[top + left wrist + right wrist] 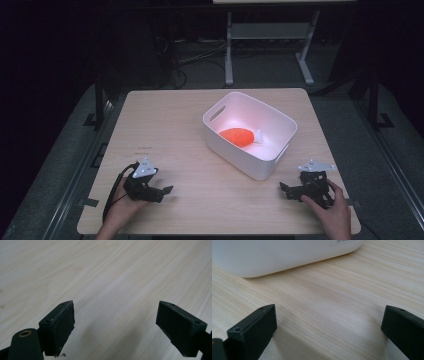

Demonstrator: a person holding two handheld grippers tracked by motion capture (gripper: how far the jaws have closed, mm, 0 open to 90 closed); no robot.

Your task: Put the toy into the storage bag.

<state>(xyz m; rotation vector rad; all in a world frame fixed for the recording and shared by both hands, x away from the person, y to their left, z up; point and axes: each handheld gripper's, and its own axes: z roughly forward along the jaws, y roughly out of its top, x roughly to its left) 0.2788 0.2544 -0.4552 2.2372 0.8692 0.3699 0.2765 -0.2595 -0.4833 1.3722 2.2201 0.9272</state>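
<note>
High view: a white bin [248,134] is seen on the desk [170,130], ahead of and between the left hand-held gripper [162,192] and right hand-held gripper [286,189]. An orange object [236,136] is seen inside the bin.

Left gripper view: the jaws are held wide apart over bare desk, nothing between them.

Right gripper view: the jaws are spread apart and empty; the bin wall [274,255] is seen just ahead.

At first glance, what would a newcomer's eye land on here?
The bright orange object lying inside the white bin, right of the table's middle, stands out first. Next, the left gripper and right gripper near the front corners, both with jaws wide open and holding nothing.
</note>
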